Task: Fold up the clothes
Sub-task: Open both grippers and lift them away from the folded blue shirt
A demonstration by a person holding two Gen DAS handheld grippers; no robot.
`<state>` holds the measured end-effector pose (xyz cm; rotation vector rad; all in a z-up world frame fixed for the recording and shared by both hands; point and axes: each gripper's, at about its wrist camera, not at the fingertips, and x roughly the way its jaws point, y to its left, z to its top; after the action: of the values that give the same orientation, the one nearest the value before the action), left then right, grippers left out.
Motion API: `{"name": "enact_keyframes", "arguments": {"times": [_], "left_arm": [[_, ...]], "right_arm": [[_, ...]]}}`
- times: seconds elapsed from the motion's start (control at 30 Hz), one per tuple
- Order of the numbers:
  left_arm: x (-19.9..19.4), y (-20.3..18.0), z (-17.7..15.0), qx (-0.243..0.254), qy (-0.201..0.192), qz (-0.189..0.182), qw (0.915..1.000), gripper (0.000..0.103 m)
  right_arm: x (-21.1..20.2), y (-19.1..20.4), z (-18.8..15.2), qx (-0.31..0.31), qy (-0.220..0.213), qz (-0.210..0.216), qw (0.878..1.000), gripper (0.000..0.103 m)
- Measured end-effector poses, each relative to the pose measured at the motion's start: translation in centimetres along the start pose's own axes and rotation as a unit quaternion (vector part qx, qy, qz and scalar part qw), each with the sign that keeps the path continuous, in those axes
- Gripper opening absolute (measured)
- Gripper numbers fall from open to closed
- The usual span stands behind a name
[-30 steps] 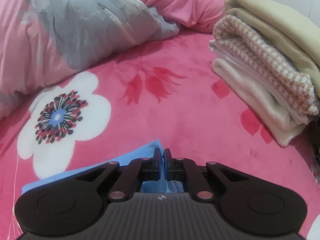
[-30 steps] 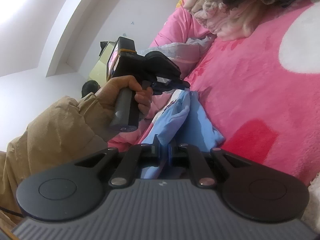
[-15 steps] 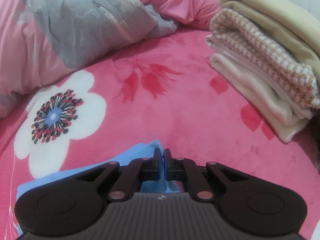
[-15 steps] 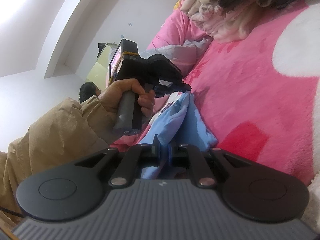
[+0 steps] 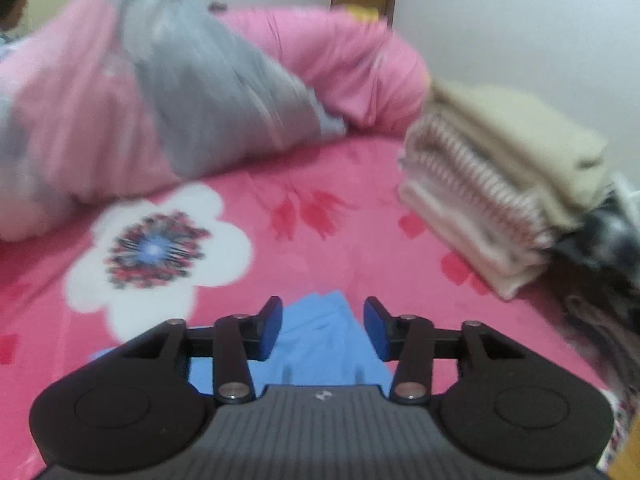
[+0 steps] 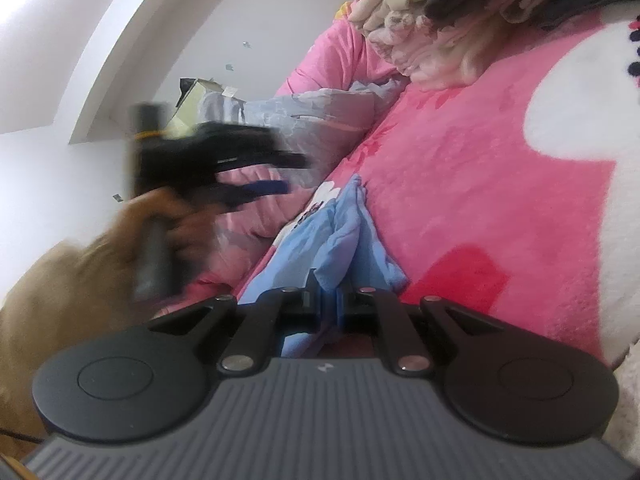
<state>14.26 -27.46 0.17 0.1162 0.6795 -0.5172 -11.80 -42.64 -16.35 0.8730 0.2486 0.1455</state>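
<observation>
A light blue garment (image 5: 324,340) lies on the pink flowered blanket (image 5: 320,240). My left gripper (image 5: 323,326) hovers just above it, its jaws opening; the cloth shows below the gap and the pads do not press on it. In the right wrist view the same blue garment (image 6: 340,236) bunches into a ridge, and my right gripper (image 6: 328,300) is shut on its near edge. The left gripper (image 6: 276,172) appears there blurred, held by a hand, lifted off the cloth's far end.
A stack of folded clothes (image 5: 500,192), cream and striped, sits at the right of the bed. A pink and grey quilt (image 5: 180,92) is heaped at the back left. Dark rumpled clothes (image 5: 608,240) lie beyond the stack. A tan sleeve (image 6: 60,280) is at left.
My left gripper has let go of the blue garment's corner, spread its jaws and pulled up and back. The right gripper still pinches its edge and has kept still.
</observation>
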Motion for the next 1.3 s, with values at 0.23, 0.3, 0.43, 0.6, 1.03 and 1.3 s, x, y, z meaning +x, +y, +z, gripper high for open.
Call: {"name": "enact_keyframes", "arguments": {"times": [0.23, 0.3, 0.43, 0.6, 1.03, 1.3], "left_arm": [[-11.1, 5.1, -5.2, -0.018, -0.051, -0.028, 0.9981, 0.051], [-12.5, 5.9, -6.9, -0.025, -0.049, -0.034, 0.9979, 0.051], [-13.3, 6.9, -10.2, -0.044, -0.035, -0.045, 0.9974, 0.051], [-12.9, 7.1, -13.2, -0.058, -0.025, -0.048, 0.9969, 0.051], [-10.9, 7.2, -16.6, 0.025, -0.016, -0.028, 0.9992, 0.051], [-9.7, 8.8, -18.7, 0.003, 0.009, -0.062, 0.9981, 0.053]], "right_arm": [[-1.0, -1.8, 1.0, 0.097, -0.002, 0.029, 0.995, 0.009], [-1.6, -1.7, 1.6, 0.095, -0.003, 0.012, 0.995, 0.009], [-3.9, -0.7, 3.9, 0.046, -0.029, -0.063, 0.997, 0.009], [-2.9, 3.1, 6.4, -0.069, 0.005, -0.075, 0.995, 0.009], [15.9, 7.3, 10.5, -0.218, 0.222, -0.059, 0.948, 0.019], [24.4, 5.2, 11.5, -0.216, 0.281, -0.106, 0.929, 0.021]]}}
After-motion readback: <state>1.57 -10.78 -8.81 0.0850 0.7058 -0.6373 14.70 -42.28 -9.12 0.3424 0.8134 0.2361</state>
